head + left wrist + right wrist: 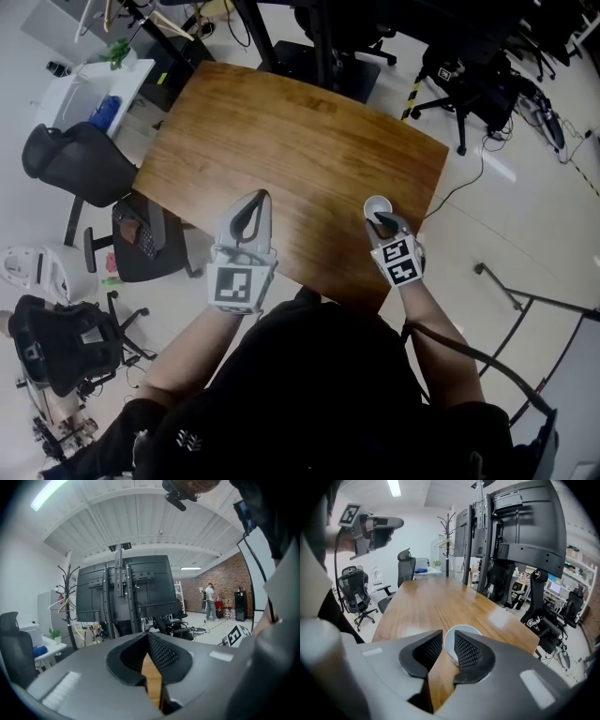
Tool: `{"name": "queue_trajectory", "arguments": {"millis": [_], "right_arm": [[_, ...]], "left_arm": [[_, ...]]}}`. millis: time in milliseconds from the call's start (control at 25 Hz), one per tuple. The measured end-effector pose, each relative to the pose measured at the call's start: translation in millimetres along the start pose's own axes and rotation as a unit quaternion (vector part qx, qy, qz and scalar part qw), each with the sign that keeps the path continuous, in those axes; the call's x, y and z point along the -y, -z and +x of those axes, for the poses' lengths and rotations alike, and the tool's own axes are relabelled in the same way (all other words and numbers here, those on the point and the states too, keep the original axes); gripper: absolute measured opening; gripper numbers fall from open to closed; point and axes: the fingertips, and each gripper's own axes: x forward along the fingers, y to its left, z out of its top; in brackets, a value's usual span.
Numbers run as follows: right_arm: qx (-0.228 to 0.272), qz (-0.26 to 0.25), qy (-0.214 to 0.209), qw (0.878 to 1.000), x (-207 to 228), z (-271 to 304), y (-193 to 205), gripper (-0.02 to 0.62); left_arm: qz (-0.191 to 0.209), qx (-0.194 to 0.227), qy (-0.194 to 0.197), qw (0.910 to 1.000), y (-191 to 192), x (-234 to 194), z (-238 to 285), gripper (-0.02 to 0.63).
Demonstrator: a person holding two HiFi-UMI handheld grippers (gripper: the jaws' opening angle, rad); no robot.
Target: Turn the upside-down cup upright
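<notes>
- A black office chair [80, 161] is standing on the floor just off the left edge of the table.
- The left gripper [259, 199], a grey two-jaw tool with a square-marker cube, is hovering over the near left part of the table. Its jaw tips are meeting, leaving only a thin wedge of a gap behind them. Nothing is sitting between them; only wood is showing through the gap.
- The brown wooden table [300, 141] with rounded corners is running from the near edge at the person's body to the far side of the room.
- The small white round cup [378, 203] is standing on the near right part of the table, close to its right edge. Its open mouth appears to be facing up.
- The right gripper [380, 218], matching the left one, is pointing steeply down at the cup. Its jaws are standing partly apart, with the near side of the cup's rim showing in the gap at their tips. The right jaw is covering part of the cup, and the pads do not appear to be pressing on it.
</notes>
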Motion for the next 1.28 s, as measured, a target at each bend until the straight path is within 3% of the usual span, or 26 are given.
{"name": "queue_trajectory", "arguments": {"millis": [120,200,280,360,480,680,920,1280], "right_arm": [[0.095,0.04,0.027,0.994,9.0,-37.9,-34.1,0.078],[0.183,0.121,0.062,0.974,26.4,-70.9,-54.2,0.011],[0.232,0.193,0.091,0.949,41.6,-91.6,-56.8,0.002],[0.236,0.225,0.116,0.938,49.5,-100.5,-50.4,0.0],[0.225,0.201,0.151,0.941,49.2,-115.2,-45.5,0.0],[0.198,0.207,0.184,0.94,46.6,-131.6,-20.0,0.0],[0.195,0.213,0.185,0.939,39.4,-136.1,-17.3,0.0],[0.21,0.226,0.187,0.933,44.1,-135.9,-20.9,0.0]], "left_arm": [[-0.01,0.011,0.033,0.9993,3.8,24.3,19.2,0.0],[-0.013,0.014,0.059,0.998,10.6,48.6,36.0,0.0],[-0.012,0.014,0.078,0.9968,20.0,71.8,52.5,0.0],[-0.012,0.006,0.103,0.9945,30.1,93.7,62.6,0.0],[-0.021,-0.001,0.148,0.9888,39.9,118.9,67.7,0.0],[-0.039,-0.014,0.173,0.9841,45.9,128.9,80.0,0.0],[-0.023,-0.005,0.208,0.9777,39.7,152.2,75.4,0.0],[-0.011,-0.002,0.213,0.977,31.7,149.1,72.1,0.0]]}}
